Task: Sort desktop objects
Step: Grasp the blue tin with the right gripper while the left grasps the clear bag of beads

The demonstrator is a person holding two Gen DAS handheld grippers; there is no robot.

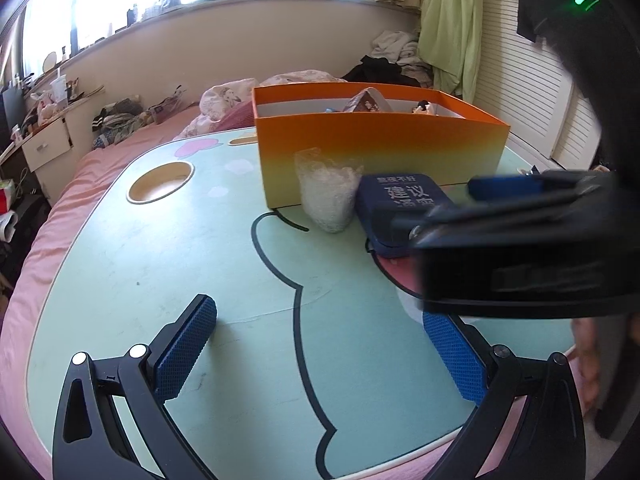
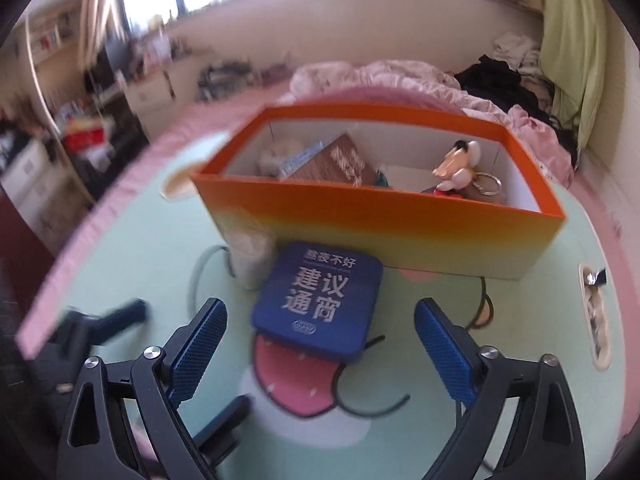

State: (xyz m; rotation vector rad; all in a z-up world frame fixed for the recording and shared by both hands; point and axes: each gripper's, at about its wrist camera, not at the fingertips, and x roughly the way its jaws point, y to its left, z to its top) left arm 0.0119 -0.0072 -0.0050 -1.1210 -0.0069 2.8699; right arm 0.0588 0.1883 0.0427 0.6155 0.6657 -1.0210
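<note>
Blue tin [image 2: 318, 300] | just ahead of right gripper [image 2: 320, 344] | jaws apart, nothing grasped

Blue tin [image 2: 318, 300] — "熬夜不好", "建议通宵"

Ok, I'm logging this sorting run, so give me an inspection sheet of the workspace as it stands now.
Surface: mint cartoon lap table on a pink bed.
Job's things: orange box holding a mouse keychain and a brown packet; blue tin and bubble-wrap bundle on the table in front of it.
Clutter: small items in the table's edge slot.
Grippers: left gripper open, empty; right gripper open, tin just ahead, untouched.
Cables: nothing seen.
Surroundings: window, green curtain, heaped clothes.
</note>
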